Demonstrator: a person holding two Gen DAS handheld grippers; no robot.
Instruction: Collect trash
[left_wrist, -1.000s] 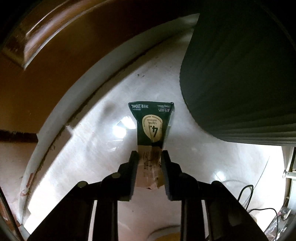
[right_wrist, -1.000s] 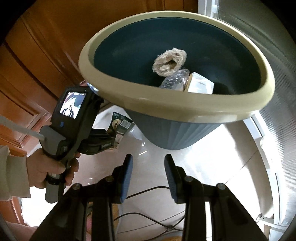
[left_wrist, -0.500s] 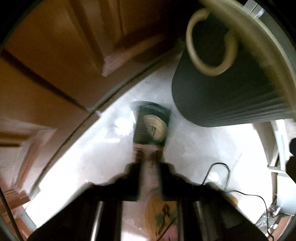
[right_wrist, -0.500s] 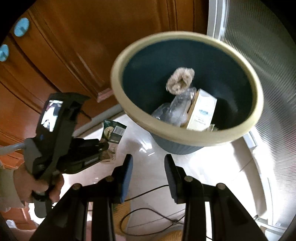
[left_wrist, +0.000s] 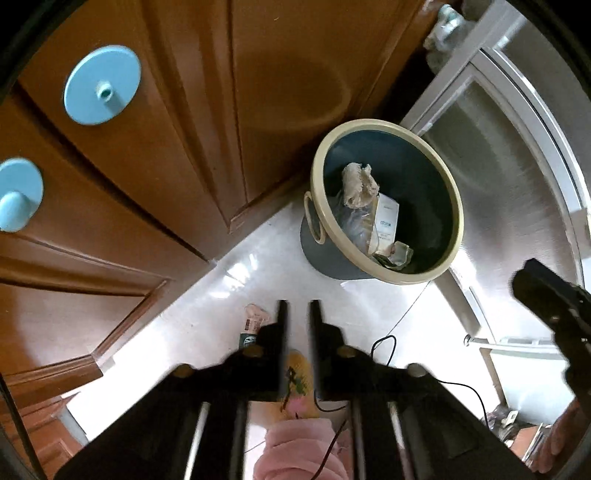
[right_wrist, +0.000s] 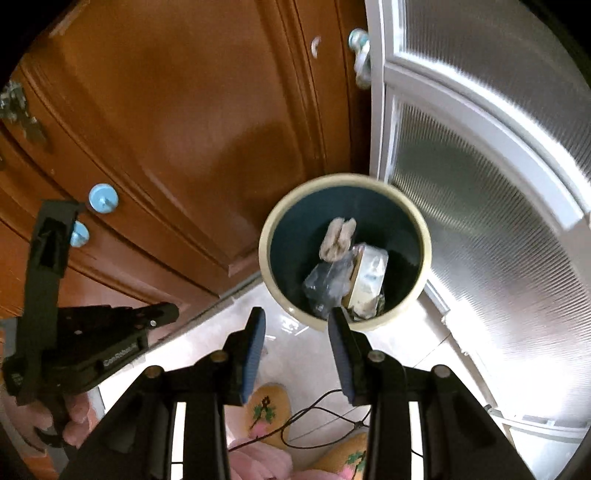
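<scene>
- Carton (left_wrist: 252, 325): green and pale, not in the bin; seen on or just above the pale floor (left_wrist: 207, 295), which of the two cannot be told; it sits at 7 o'clock from the bin (left_wrist: 369, 124) and well apart from it; it counts as uncollected.
- Left gripper (left_wrist: 298, 317): jaws narrowly apart and have just been opening, nothing between them; the carton shows at 9 o'clock of the left finger, partly hidden behind it; risk: the hand goes on to the bin as if loaded and delivers nothing.
- Re-grasp risk: the gap looks narrower than the carton; a descent without widening would probably push the carton flat or skid it toward the wooden door (left_wrist: 258, 110); the smooth floor likely favours sliding.
- Grip risk: a pinch on the crumpled pale end alone may let the carton slip out again; a hold nearer the body appears safer.
- Right gripper (right_wrist: 295, 332): jaws apart and empty, bin at 12 o'clock; risk: both tools converge on the carton and collide.
- Bin: already holds a paper wad (left_wrist: 356, 184) and a white box (left_wrist: 386, 221); a release short of the rim would land outside.
- Floor hazards: a thin cable (left_wrist: 384, 341) and a slipper (left_wrist: 295, 369) lie at 6 o'clock; a low finger could snag the cable.
</scene>
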